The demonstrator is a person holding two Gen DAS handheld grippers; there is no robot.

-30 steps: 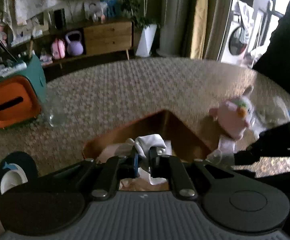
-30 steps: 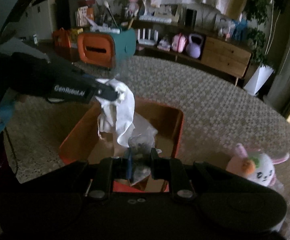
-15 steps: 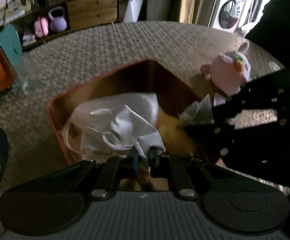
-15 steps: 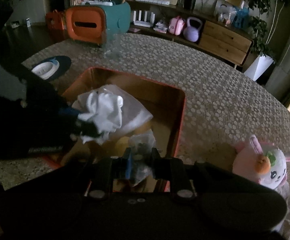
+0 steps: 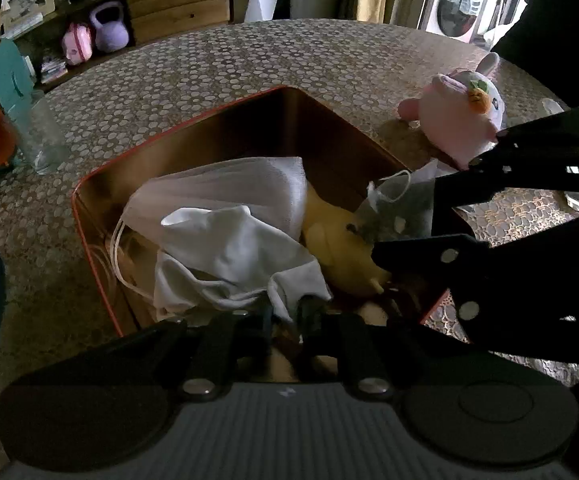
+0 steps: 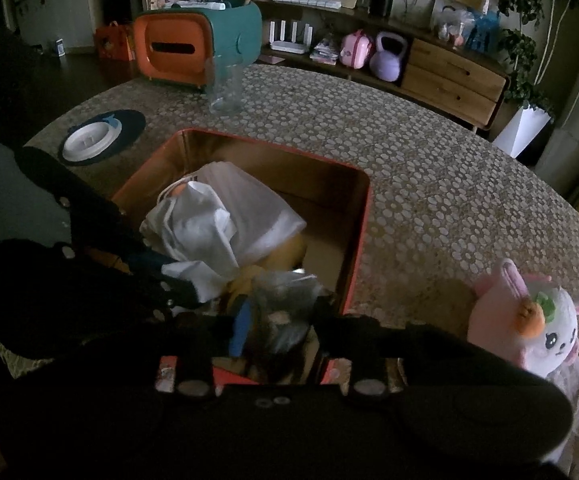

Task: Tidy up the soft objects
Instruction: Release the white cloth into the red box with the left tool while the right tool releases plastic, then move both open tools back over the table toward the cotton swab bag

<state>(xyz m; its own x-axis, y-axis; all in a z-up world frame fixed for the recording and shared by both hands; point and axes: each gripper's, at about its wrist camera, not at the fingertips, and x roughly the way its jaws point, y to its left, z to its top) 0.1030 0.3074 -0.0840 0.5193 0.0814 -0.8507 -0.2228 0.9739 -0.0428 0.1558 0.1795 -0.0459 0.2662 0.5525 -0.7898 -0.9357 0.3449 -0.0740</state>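
An orange box (image 5: 193,120) (image 6: 365,216) stands on the patterned table. Inside lie a white cloth bag (image 5: 225,248) (image 6: 205,232) and a yellow plush (image 5: 337,240). My left gripper (image 5: 285,312) is low at the box's near edge. Its jaws are starting to open, and a corner of the white cloth is still pinched between them. My right gripper (image 6: 283,316) (image 5: 405,220) is over the box's right side with its jaws opening. A grey translucent pouch (image 6: 285,296) (image 5: 401,208) sits loose between its fingers. A pink bunny plush (image 5: 461,116) (image 6: 529,320) lies on the table right of the box.
A clear glass (image 6: 227,88) (image 5: 45,140) stands behind the box. A teal and orange case (image 6: 193,52) is further back. A white dish on a dark mat (image 6: 89,138) lies at the table's left edge. Crinkled clear plastic lies under the bunny.
Both grippers came down into the box. The white cloth, hanging in the air before, now rests on the box's contents. The right jaws have spread apart around the grey pouch.
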